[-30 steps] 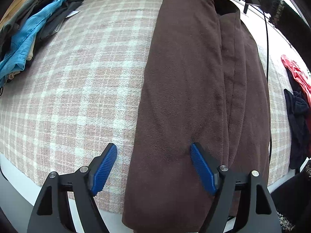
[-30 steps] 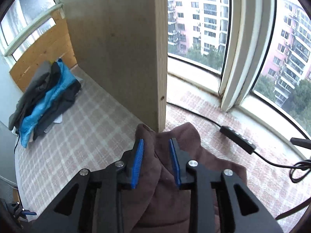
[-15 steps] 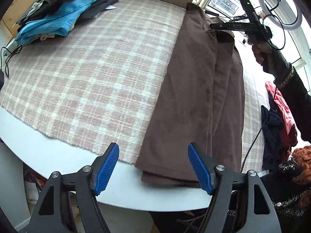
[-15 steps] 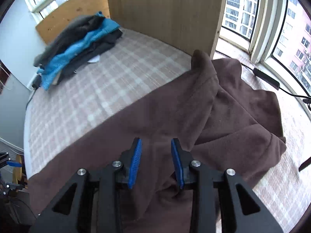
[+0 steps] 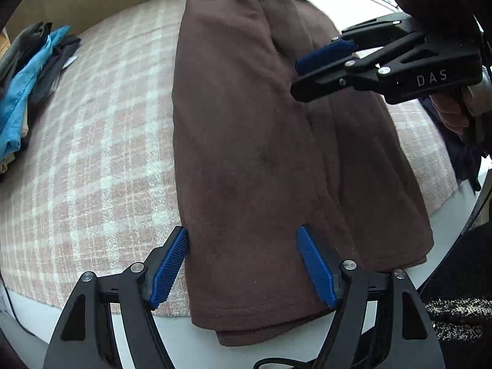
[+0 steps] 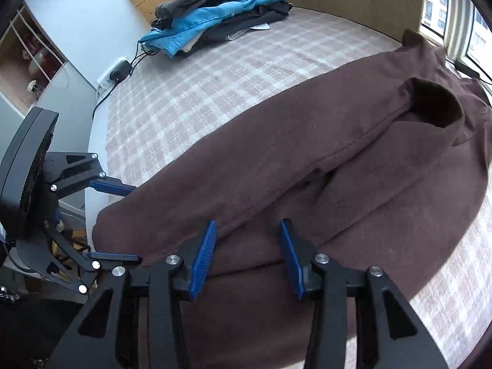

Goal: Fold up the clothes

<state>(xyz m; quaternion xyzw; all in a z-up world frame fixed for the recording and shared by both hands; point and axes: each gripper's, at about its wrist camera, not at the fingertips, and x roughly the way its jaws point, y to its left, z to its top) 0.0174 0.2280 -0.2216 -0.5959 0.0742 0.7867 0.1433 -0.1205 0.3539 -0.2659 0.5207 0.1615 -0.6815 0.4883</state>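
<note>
Brown garment (image 5: 252, 153) lies folded lengthwise in a long strip on the plaid cloth (image 5: 101, 160) over the worktop, running from the lower centre to the top centre of the left wrist view, collar end at the top, hem hanging slightly past the cloth's near edge onto the white worktop rim (image 5: 190, 338). Left claw (image 5: 243, 264) sits wide open at the bottom of that view, straddling the hem end; whether the blue pads touch the fabric cannot be told, nothing is clamped. Right claw (image 6: 249, 255) is opening, jaws apart above the garment's middle at the bottom of its own view, fabric below the gap but pads not pressing on it. Same right claw shows in the upper right of the left wrist view, held by a hand (image 5: 455, 110), over the garment's right side. In the right wrist view the left claw appears at the left edge by the hem. Collar opening (image 6: 436, 107) is at the upper right there. Stack of folded clothes (image 6: 215, 9), grey, blue and dark, sits at the top centre, well apart from the garment.
</note>
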